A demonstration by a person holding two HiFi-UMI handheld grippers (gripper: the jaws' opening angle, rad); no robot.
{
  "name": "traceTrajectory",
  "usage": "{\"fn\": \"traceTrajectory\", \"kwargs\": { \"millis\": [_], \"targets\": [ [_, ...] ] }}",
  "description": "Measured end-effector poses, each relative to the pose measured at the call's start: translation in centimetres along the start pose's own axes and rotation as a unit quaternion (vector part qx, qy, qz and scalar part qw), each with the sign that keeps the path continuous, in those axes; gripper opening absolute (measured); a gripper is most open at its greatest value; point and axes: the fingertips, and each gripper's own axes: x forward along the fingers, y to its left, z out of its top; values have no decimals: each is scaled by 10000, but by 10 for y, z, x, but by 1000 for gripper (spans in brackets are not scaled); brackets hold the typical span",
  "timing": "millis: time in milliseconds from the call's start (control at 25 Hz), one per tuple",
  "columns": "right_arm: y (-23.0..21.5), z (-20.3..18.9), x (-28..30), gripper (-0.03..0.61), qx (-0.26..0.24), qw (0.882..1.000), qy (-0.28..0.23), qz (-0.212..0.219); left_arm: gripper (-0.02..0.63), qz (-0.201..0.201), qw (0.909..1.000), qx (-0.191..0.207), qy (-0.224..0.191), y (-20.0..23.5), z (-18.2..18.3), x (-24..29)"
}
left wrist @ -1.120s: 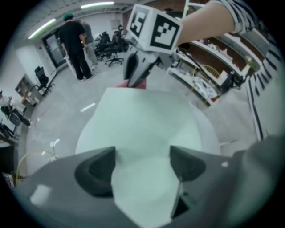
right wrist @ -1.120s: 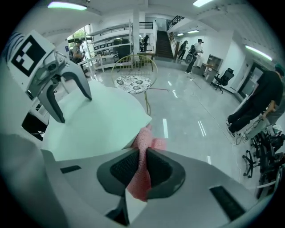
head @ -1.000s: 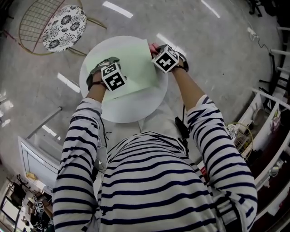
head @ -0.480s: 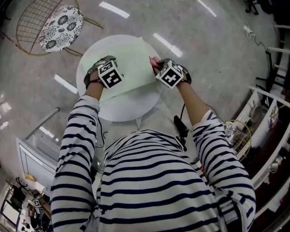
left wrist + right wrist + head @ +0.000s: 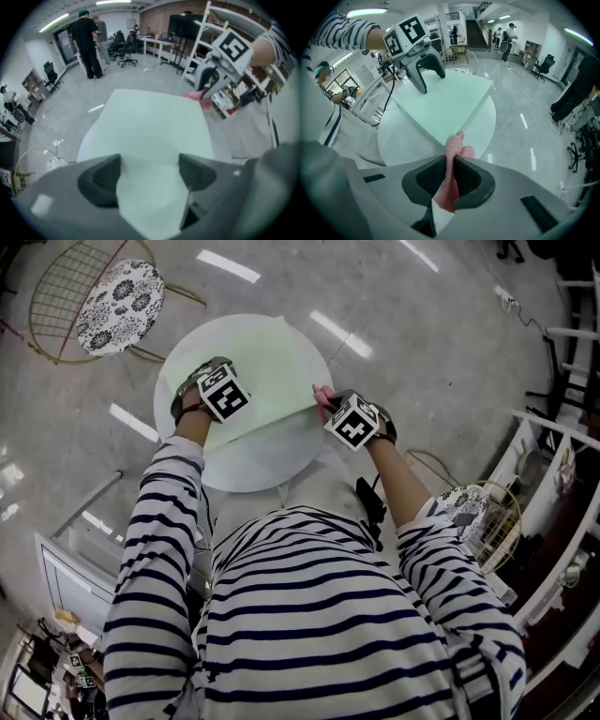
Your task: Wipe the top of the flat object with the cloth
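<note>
Right gripper view — cloth pinched between jaws — at sheet edge.

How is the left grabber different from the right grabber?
The left gripper has its jaws wide apart with nothing clamped; the right gripper has its jaws shut on a pink cloth. The left gripper sits over the pale green sheet, the right gripper at that sheet's corner. Both point down over the round white table.

Flat object: pale green; round table: white; cloth: pink. Shirt: navy-and-white stripes; floor: grey. Chair cushion, upper left: white, black floral print.
</note>
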Motion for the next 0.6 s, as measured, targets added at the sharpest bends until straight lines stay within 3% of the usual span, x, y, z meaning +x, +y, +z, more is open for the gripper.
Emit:
{"fn": "traceTrajectory", "kwargs": {
  "millis": [280,440,600],
  "targets": [
    [9,-7,-2,42,579,9983,44,13,380,102,9993,-366,-17,2,3,0],
    [-16,7,1,41,1268,9914,-241,-218,380,225,9940,-1033,-272,5,6,-1],
    [-42,24,4,42,1568,9858,-421,-441,380,429,9833,-1701,-493,8,6,-3]
  ]
}}
